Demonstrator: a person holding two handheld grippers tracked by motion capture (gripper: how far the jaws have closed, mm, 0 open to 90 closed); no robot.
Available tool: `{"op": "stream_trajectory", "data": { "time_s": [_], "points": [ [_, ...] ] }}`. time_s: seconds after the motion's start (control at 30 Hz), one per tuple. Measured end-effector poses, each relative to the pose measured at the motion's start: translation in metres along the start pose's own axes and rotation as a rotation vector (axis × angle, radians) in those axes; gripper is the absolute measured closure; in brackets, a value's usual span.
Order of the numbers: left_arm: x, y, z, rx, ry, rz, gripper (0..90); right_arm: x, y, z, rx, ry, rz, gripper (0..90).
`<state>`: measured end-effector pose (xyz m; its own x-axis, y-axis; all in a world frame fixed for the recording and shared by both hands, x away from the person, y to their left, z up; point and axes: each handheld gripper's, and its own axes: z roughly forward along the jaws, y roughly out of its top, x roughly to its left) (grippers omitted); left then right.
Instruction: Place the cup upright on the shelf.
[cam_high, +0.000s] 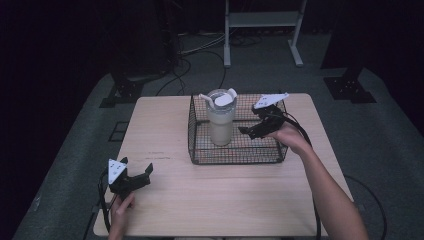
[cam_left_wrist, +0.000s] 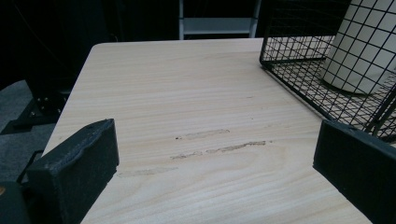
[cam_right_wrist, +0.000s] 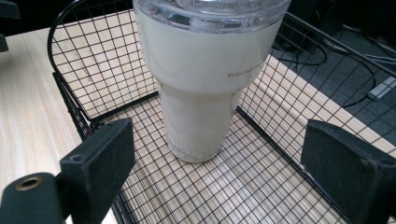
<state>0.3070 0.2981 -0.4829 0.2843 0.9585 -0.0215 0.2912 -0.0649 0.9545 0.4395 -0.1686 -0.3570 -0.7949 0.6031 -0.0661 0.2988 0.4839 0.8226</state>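
Observation:
A cream tumbler (cam_high: 221, 120) with a clear lid stands upright in the left part of a black wire basket (cam_high: 240, 155) at the table's far middle. My right gripper (cam_high: 256, 129) hovers over the basket just right of the tumbler, open and holding nothing. In the right gripper view the tumbler (cam_right_wrist: 201, 88) stands between and beyond the spread jaws, apart from them, on the basket floor (cam_right_wrist: 243, 186). My left gripper (cam_high: 136, 176) rests open near the table's front left corner. The left gripper view looks over bare wood toward the basket (cam_left_wrist: 299, 88) and the tumbler (cam_left_wrist: 359, 51).
The light wooden table (cam_high: 200, 200) has faint scuff marks (cam_left_wrist: 219, 147) left of the basket. Dark floor, cables (cam_high: 200, 50) and a white frame stand (cam_high: 262, 30) lie beyond the far edge. Black stand bases (cam_high: 350, 87) sit at both sides.

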Motion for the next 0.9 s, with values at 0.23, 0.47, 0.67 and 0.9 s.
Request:
{"op": "stream_trajectory", "data": {
  "time_s": [0.23, 0.47, 0.67, 0.9],
  "points": [
    [0.0, 0.0, 0.0, 0.001, 0.001, 0.001, 0.0, 0.002, -0.006, -0.014, -0.014, -0.017, -0.003, 9.3],
    [0.0, 0.0, 0.0, 0.002, 0.002, 0.004, 0.0, 0.004, -0.013, -0.022, -0.011, -0.015, 0.001, 9.3],
    [0.0, 0.0, 0.0, 0.002, 0.002, 0.004, 0.0, 0.006, -0.017, -0.03, -0.018, -0.018, -0.006, 9.3],
    [-0.001, 0.0, 0.0, 0.001, 0.003, -0.002, 0.0, 0.011, -0.021, -0.041, -0.027, -0.025, -0.011, 9.3]
  ]
}}
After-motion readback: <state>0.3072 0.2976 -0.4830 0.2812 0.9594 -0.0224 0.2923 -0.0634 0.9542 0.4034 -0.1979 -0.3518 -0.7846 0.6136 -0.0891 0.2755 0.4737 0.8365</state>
